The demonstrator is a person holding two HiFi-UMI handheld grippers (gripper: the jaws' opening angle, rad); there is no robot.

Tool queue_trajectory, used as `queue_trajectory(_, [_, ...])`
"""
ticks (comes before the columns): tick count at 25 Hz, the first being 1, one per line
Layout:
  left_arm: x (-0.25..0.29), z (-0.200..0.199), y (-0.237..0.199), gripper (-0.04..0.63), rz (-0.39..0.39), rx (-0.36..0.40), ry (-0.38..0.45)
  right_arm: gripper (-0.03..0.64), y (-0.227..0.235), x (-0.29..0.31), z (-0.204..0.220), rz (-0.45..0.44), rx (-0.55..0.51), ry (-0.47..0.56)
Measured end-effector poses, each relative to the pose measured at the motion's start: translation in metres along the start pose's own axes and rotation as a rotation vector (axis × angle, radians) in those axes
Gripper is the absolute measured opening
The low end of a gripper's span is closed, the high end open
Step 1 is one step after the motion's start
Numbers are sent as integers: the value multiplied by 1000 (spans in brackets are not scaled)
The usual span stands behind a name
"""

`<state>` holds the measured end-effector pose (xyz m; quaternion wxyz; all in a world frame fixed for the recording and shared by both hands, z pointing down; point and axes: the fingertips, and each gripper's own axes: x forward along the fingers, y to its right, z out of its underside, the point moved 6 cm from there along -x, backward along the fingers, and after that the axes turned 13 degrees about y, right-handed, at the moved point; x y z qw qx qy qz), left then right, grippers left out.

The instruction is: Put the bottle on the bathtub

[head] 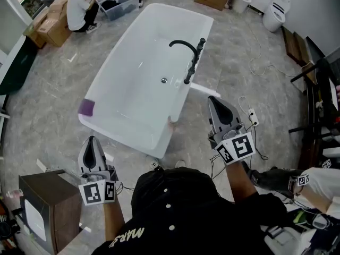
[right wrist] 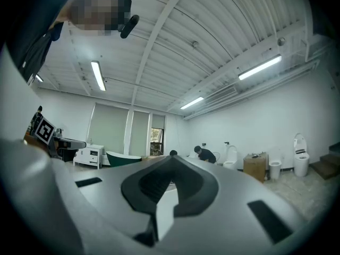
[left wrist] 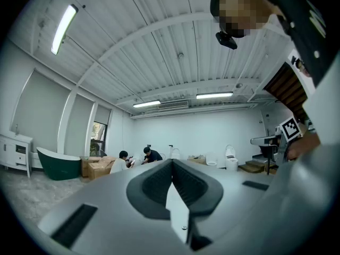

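The white bathtub [head: 114, 122] stands on the grey floor in the head view, with a black faucet [head: 189, 56] on its right rim. A purple block [head: 86, 108] rests on its near left corner. I see no bottle in any view. My left gripper [head: 91, 141] is held near the tub's near left side, jaws shut and empty. My right gripper [head: 213, 100] is held beside the tub's near right corner, also shut with nothing in it. Both gripper views look across the room over shut jaws, the left gripper [left wrist: 171, 164] and the right gripper [right wrist: 169, 161] alike.
A brown box [head: 49, 208] stands at my lower left. A power strip [head: 251, 116] and cables lie on the floor to the right. A person [head: 81, 9] crouches by cardboard boxes [head: 53, 25] at the back left. Toilets [head: 276, 10] stand at the back right.
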<state>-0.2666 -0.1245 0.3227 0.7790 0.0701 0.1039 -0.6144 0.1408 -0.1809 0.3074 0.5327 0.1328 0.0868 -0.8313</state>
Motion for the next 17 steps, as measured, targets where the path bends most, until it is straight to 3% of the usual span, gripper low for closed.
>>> queue_trajectory(17, [2, -3, -4, 9, -7, 15, 5, 2, -2, 10, 1, -16, -4, -4])
